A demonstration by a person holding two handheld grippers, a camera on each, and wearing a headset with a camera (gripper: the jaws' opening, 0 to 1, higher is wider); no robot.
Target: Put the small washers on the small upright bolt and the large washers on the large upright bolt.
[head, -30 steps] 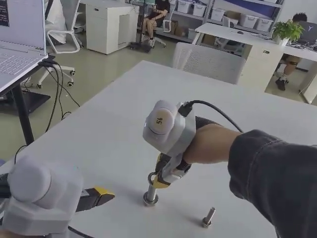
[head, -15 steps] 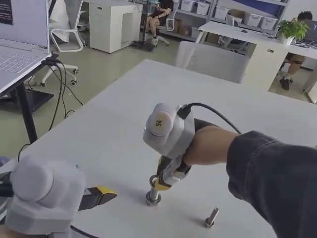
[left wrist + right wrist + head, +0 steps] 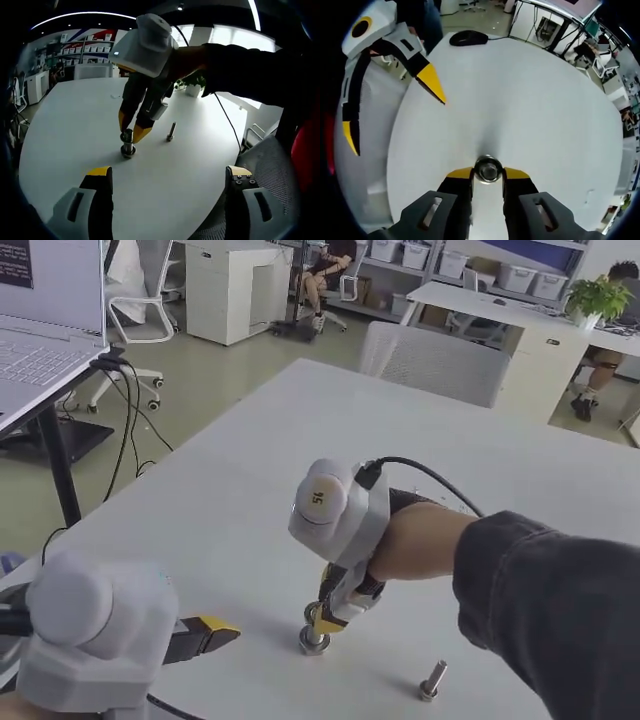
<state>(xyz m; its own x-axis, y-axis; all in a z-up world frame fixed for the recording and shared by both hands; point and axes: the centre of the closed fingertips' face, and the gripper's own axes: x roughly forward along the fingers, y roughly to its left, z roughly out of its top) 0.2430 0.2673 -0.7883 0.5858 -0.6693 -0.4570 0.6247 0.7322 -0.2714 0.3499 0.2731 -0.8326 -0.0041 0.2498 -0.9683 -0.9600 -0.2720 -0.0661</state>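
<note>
The large upright bolt (image 3: 312, 643) stands on the white table (image 3: 250, 490), near its front. My right gripper (image 3: 320, 619) points down right over the bolt, shut on a large washer (image 3: 312, 614) at the bolt's top. In the right gripper view the washer (image 3: 488, 170) sits between the yellow fingertips (image 3: 460, 173), ringing the bolt's end. The small upright bolt (image 3: 432, 680) stands to the right, apart; in the left gripper view this small bolt (image 3: 171, 131) is beyond the large bolt (image 3: 127, 146). My left gripper (image 3: 169, 172) waits open to the left, empty.
A laptop (image 3: 40, 340) on a stand sits past the table's left edge, with cables hanging. A mesh chair (image 3: 430, 362) stands at the far edge. A black mouse (image 3: 468, 37) lies far across the table.
My right gripper has come down a little with the washer, from just above the large bolt onto its top. The left gripper has stayed put.
</note>
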